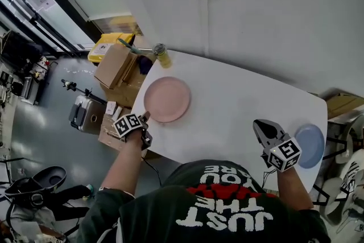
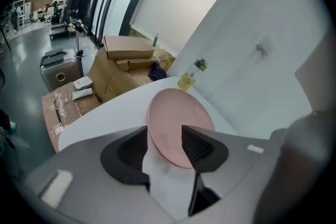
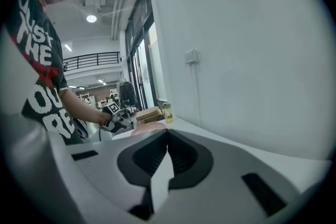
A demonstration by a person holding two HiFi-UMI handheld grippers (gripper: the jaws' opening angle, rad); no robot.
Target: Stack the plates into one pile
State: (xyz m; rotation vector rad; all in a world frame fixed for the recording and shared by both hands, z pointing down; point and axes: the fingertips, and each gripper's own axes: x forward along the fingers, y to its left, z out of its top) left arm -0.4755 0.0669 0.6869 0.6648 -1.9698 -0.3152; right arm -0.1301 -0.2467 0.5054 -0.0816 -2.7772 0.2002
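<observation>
A pink plate [image 1: 166,99] [image 2: 176,118] lies flat on the white table [image 1: 239,99] near its left edge. My left gripper [image 1: 145,118] [image 2: 164,136] is at the plate's near rim. Its jaws stand apart with the rim between them, and the pads do not press on it. A blue plate [image 1: 310,145] lies at the table's right end, partly over the edge. Just left of the blue plate, my right gripper [image 1: 259,124] [image 3: 167,136] is over the table, shut with nothing in it. In the right gripper view the pink plate [image 3: 147,131] shows low behind the jaws.
A small yellow bottle [image 1: 162,55] [image 2: 186,80] stands at the table's far left corner. Cardboard boxes [image 1: 116,68], a yellow bin [image 1: 108,45] and a grey suitcase [image 1: 85,114] sit on the floor to the left. A white wall runs along the table's far side.
</observation>
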